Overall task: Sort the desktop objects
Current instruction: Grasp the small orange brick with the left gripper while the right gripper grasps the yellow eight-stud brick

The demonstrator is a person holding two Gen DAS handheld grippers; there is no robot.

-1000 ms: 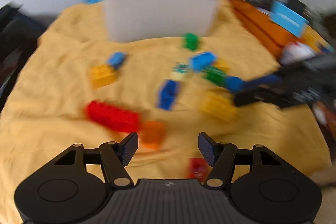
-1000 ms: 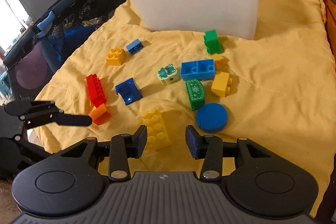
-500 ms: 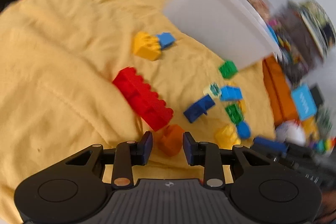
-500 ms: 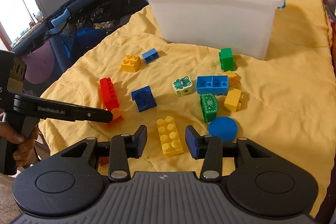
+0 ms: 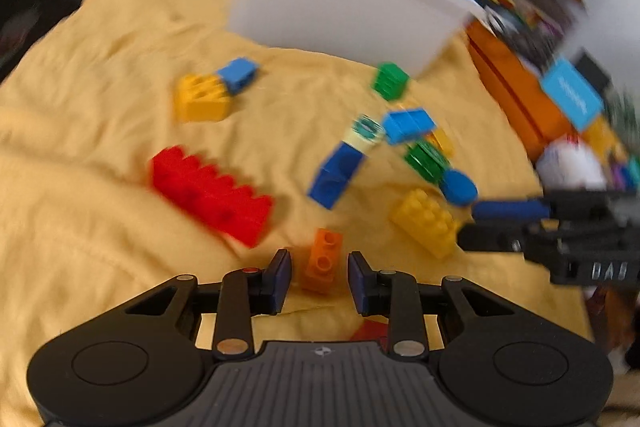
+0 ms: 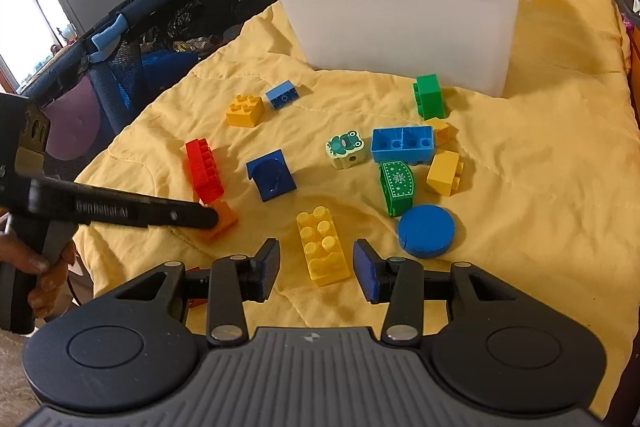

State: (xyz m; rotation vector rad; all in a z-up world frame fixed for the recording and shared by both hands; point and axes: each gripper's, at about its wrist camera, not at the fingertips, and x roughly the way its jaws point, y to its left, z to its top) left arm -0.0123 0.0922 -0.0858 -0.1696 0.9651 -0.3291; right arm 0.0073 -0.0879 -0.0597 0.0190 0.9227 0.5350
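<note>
My left tongs (image 5: 319,277) straddle the orange brick (image 5: 322,259) on the yellow quilt (image 6: 540,163), pads not quite touching. My right tongs (image 6: 316,267) gape around the yellow brick (image 6: 323,245), untouched.

The left gripper (image 5: 319,277) points steeply down, jaws narrowed; contact is hard to judge through blur. The right gripper (image 6: 316,267) hovers half-open, gripping nothing.
</note>
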